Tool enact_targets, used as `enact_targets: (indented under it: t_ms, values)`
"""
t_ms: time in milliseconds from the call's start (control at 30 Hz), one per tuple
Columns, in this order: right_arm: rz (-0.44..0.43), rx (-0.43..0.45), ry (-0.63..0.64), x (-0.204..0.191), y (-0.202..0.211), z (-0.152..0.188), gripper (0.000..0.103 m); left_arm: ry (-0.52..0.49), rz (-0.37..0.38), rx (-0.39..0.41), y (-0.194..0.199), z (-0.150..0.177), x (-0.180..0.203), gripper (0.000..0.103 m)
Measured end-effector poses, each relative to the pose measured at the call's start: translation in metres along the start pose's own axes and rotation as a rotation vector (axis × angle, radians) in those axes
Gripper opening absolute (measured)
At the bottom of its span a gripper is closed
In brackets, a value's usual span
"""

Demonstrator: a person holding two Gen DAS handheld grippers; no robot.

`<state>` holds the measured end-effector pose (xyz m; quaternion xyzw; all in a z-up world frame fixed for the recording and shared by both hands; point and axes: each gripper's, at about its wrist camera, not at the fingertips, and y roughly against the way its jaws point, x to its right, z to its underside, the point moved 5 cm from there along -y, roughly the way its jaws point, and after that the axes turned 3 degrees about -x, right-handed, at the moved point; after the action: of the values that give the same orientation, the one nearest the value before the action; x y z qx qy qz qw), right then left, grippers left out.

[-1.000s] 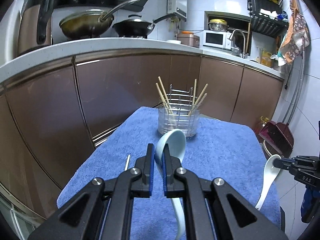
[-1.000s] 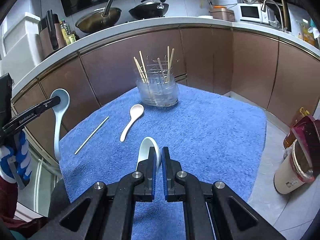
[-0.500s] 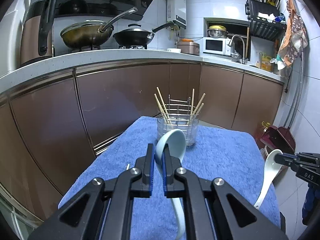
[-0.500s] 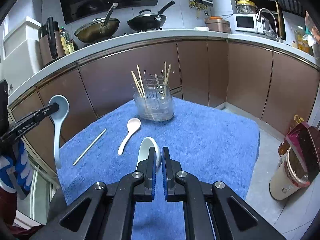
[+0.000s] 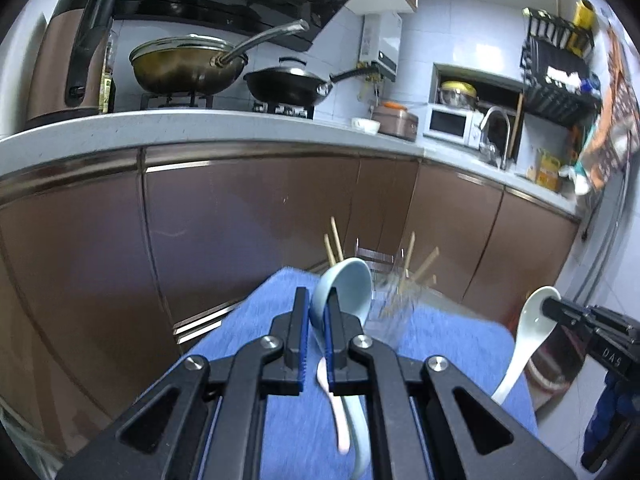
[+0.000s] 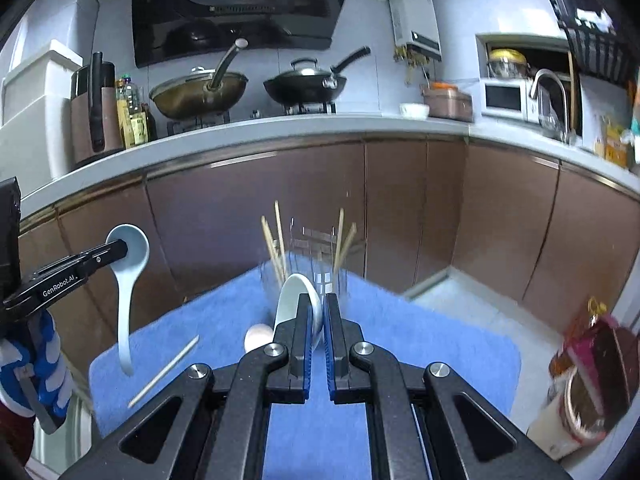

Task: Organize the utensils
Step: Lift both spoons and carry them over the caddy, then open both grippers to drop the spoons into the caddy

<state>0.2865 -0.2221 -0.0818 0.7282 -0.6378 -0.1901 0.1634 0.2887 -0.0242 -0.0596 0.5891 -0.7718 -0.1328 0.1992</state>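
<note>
My left gripper (image 5: 316,308) is shut on the bowl rim of a pale blue ceramic spoon (image 5: 344,288), held in the air; it also shows in the right wrist view (image 6: 128,280). My right gripper (image 6: 317,312) is shut on a white ceramic spoon (image 6: 294,300), also raised; it shows in the left wrist view (image 5: 528,328). A clear utensil holder (image 6: 320,272) with several chopsticks stands at the far end of the blue towel (image 6: 420,352). A pinkish-white spoon (image 5: 334,404) and a single chopstick (image 6: 164,370) lie on the towel.
Brown kitchen cabinets (image 5: 240,220) stand right behind the towel. The counter above carries two woks (image 5: 188,64), a kettle (image 5: 68,52), a microwave (image 5: 448,124) and a sink tap. A bin and bottles (image 6: 580,384) stand on the floor at the right.
Both grippers have risen and tilted upward with their spoons, so the towel and holder sit lower in both views. The grips on the spoons have not changed.
</note>
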Motion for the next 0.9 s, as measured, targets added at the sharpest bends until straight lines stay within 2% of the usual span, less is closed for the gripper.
enact_targets:
  t_ms: [233,433,733,900]
  values:
    - [0.038,0.099,0.041,0.0,-0.045,-0.056,0.006,0.066,0.022,0.102,-0.05,-0.059,0.005,0.006]
    - [0.098,0.155,0.102,0.0,-0.091,-0.091,0.006,0.095,-0.025,0.172,-0.113,-0.098,0.017,0.006]
    - [0.156,0.132,0.172,0.006,-0.157,-0.084,0.006,0.101,-0.09,0.163,-0.197,-0.085,0.032,0.006]
    - [0.182,0.119,0.194,0.011,-0.177,-0.073,0.006,0.109,-0.104,0.157,-0.223,-0.069,0.036,0.006]
